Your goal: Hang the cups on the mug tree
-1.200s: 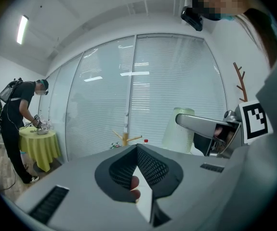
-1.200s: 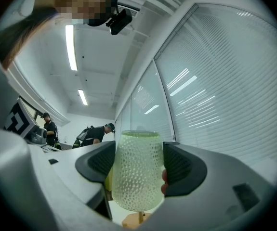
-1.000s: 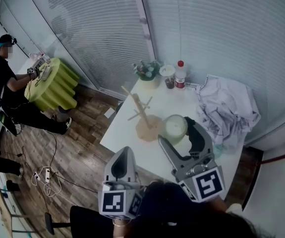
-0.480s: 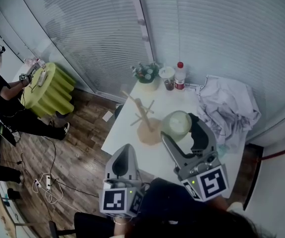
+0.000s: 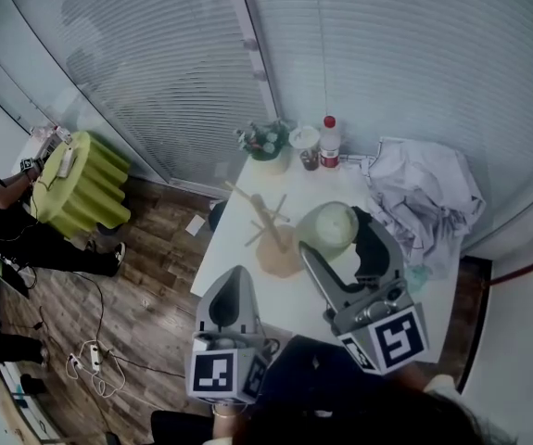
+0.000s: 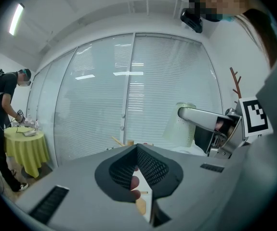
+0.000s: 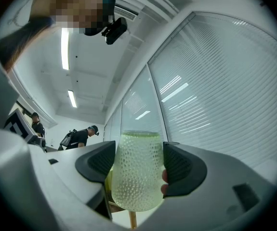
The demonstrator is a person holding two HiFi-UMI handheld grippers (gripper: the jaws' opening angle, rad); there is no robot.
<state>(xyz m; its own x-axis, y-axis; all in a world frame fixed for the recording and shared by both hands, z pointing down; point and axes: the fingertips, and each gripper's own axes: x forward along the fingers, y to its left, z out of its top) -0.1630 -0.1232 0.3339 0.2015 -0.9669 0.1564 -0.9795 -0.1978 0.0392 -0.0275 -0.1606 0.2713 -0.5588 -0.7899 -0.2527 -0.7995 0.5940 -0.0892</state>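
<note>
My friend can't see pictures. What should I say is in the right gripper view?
A pale green bumpy cup is clamped between the right gripper's two dark pads. Behind it are white window blinds, and people stand far off at the left.

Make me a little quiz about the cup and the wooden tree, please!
1. True or false: a cup is already hanging on the mug tree.
2. Pick one: what is the right gripper shut on? A) a spoon. B) the green cup. C) nothing.
3. Fill the gap: the bottle has a ___ cap.

Key: 1 false, its pegs are bare. 2 B. 3 red.
</note>
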